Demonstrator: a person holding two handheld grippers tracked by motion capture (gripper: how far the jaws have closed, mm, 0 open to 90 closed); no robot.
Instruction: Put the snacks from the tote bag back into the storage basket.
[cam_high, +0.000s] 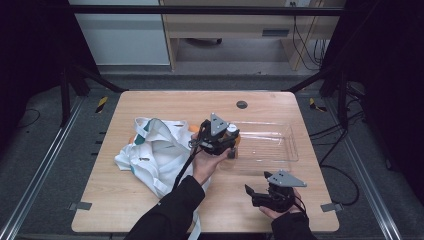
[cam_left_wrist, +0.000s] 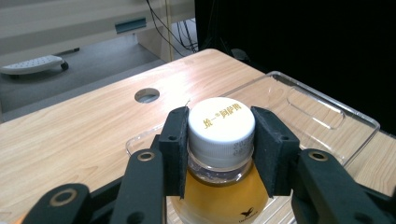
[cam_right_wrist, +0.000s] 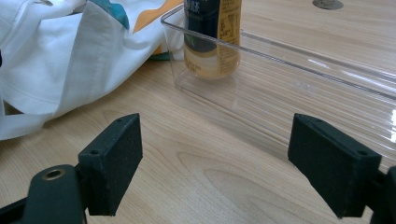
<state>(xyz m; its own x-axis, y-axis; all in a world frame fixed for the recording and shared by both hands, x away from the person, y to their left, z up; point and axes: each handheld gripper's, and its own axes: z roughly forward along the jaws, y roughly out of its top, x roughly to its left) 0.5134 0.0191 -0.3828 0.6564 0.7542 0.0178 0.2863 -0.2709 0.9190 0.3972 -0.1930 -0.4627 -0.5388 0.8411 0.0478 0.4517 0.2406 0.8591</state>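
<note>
L gripper (cam_left_wrist: 221, 140): both black pads pressed flat on the white cap of the bottle (cam_left_wrist: 222, 186), one each side, so it's clamped tight on the cap w/ the amber drink showing just below the pads. Gold lettering on top of the cap, too small to read. Bottle's upright, straight under the jaws, and in the right gripper view its base sits inside the near-left corner of the clear tray (cam_right_wrist: 280, 88), right against the corner walls; can't tell whether it's touching the tray floor. Beyond the jaws, the rest of the tray runs away to the R, and past that there's a round hole (cam_left_wrist: 147, 95) in the wooden table (cam_left_wrist: 70, 140). Just behind that gripper, on the hand's side, a white cloth bag (cam_high: 150, 150) w/ teal and orange trim lies crumpled, next to the tray's end. R gripper (cam_right_wrist: 233, 168): jaws wide apart, nothing btwn them but bare tabletop, held low near the table's front edge, pointing at the tray's long wall, bottle well ahead and off to its L.
</note>
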